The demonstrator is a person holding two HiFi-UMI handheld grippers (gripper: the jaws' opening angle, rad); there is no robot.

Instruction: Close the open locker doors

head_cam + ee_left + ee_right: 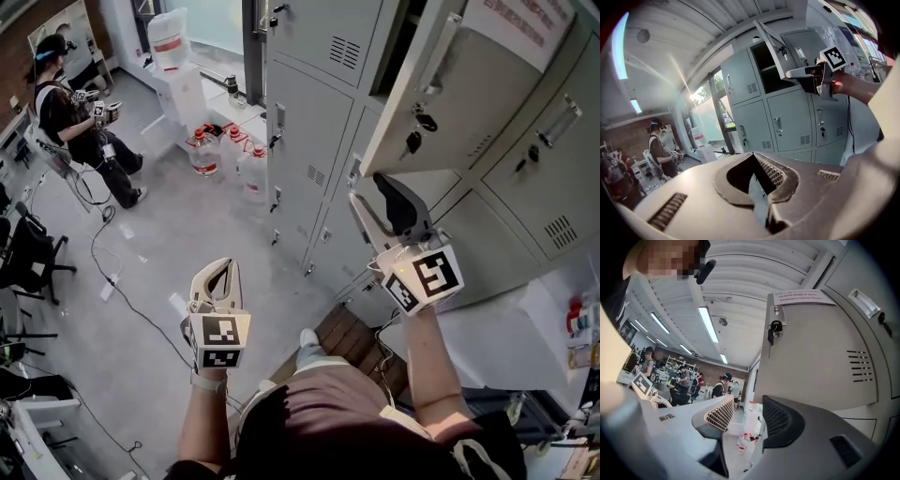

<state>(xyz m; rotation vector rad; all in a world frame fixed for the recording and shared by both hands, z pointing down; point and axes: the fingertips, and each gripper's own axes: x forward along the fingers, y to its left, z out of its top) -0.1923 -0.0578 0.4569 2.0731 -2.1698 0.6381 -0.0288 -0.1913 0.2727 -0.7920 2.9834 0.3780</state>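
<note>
The right gripper point(367, 189) is held open and empty just below the open locker door point(469, 103), seen at one o'clock in the head view. The left gripper point(217, 268), at seven o'clock, is shut on nothing. Struck near its edge, the door could be glanced and left ajar.

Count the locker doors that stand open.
1. The open door is in the upper row, swung out beside the right gripper, with keys hanging from it. Others may be out of frame.
</note>
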